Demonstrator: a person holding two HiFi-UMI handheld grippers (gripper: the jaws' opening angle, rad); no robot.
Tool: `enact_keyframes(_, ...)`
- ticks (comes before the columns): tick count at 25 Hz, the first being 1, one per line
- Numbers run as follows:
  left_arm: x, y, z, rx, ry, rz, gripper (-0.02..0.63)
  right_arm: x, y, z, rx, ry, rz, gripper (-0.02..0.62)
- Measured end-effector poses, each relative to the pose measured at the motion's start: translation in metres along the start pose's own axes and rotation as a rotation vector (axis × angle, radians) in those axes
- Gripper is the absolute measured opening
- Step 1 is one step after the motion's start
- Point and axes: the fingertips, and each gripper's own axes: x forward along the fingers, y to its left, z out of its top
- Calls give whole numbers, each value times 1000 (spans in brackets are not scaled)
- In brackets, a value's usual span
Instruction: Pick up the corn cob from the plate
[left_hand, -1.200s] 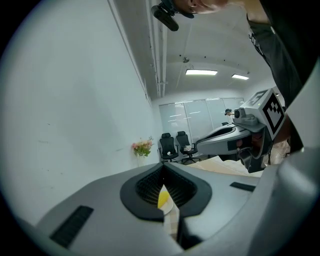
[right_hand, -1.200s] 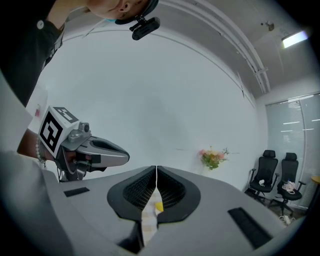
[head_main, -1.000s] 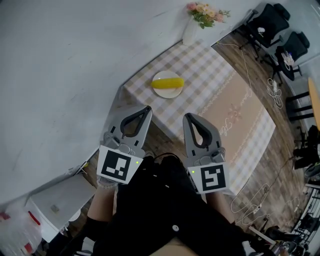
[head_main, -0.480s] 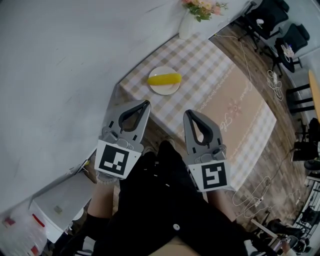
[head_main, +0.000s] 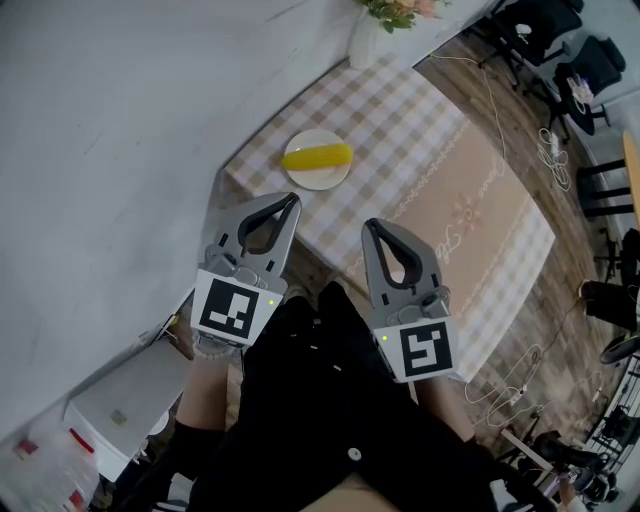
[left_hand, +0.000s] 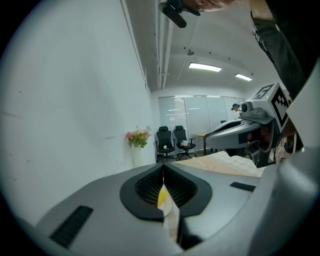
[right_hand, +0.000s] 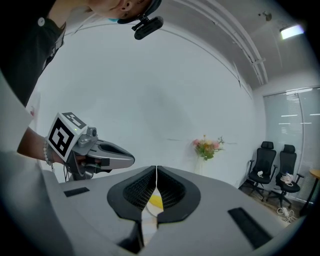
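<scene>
Although both point toward the worktop (head_main: 430, 190), the left tongs (head_main: 291, 199) and the right tongs (head_main: 369, 224) are each clenched tight, tips pressed together, with nothing gripped in either. They hang side by side in front of the person's dark clothing, each with its marker cube (head_main: 233, 312) facing up, well apart from the food.

From the head view, the yellow corn cob (head_main: 317, 156) lies across a small white plate (head_main: 318, 183), its length running from 9 to 3 o'clock and spanning nearly the plate's full width. The plate sits on the checked cloth (head_main: 400, 115) near the worktop's corner closest to the white wall (head_main: 120, 120). It is at about 12 o'clock from the left tongs and 11 o'clock from the right tongs.

The left gripper view shows its 2 jaws meeting in a closed seam. Through the loop behind the tips, a sliver of cob and plate shows far beyond, toward 6 o'clock. The right tongs show there at 3 o'clock. The right gripper view shows the same closed seam and the same distant yellow sliver, with the left tongs at 9 o'clock.

A white vase (head_main: 364, 48) of pink flowers (head_main: 398, 8) stands at the worktop's 12 o'clock end, against the wall. Black office chairs (head_main: 540, 25) stand at 2 o'clock, and cables (head_main: 548, 160) trail over the wooden floor (head_main: 575, 290).
</scene>
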Motion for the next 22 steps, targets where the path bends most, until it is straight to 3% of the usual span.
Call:
enact_keyframes(8,39,8,-12,-2,35,12,14,1,-29,-14,30,27,-1,43)
enact_keyframes(14,68,13,-22,43,56,-17,15,0,-47,-24,45,41,-11,43)
enact_keyframes(22,104,7,-59,98,183,-100,158,3,-59,-32,54,57,-3,43)
